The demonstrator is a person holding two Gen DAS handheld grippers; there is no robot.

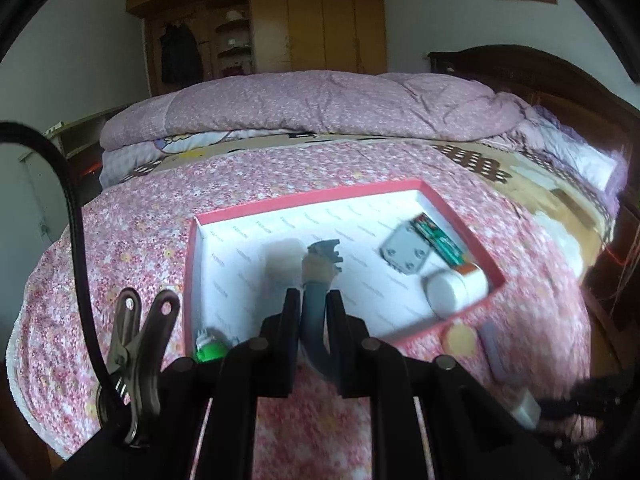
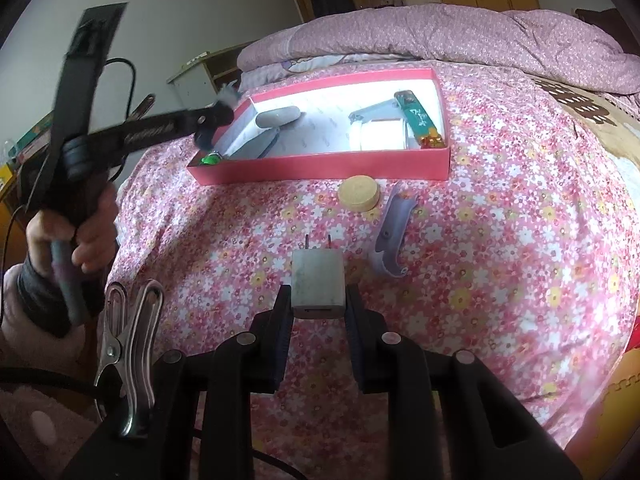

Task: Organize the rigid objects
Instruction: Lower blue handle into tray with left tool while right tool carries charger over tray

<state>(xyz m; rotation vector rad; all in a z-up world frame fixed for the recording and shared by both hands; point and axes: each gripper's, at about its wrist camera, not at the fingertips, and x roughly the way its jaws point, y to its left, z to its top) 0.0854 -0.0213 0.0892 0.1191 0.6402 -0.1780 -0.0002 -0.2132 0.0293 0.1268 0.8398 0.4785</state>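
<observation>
Your left claw (image 1: 313,306) is shut tight on a grey curved piece (image 1: 314,312), a handle-like part with a darker toothed end that sticks out past the fingertips. That toothed end hangs above the white floor of the red box (image 1: 191,264), near the box's front wall. The picture is blurred here, so you cannot tell whether the piece touches the box.

Take the red box as your landmark; it sits on the flowered bed cover (image 2: 500,240). Inside it, toward its right end, lie a grey plate with screw holes (image 1: 406,251), a green lighter (image 1: 438,240) and a white round container (image 1: 450,292). A small green object (image 1: 210,350) sits in the box's near left corner.

Your right claw (image 2: 318,300) is closed nearly all the way on a white plug adapter (image 2: 318,284), its pads pressing both sides and the two prongs pointing away toward the box. The adapter is in front of the box, well apart from it.

Between the adapter and the box, just beside the box's front wall, lies a round yellow disc (image 2: 358,193). A purple curved shell (image 2: 392,236) lies to the right of that disc.
</observation>
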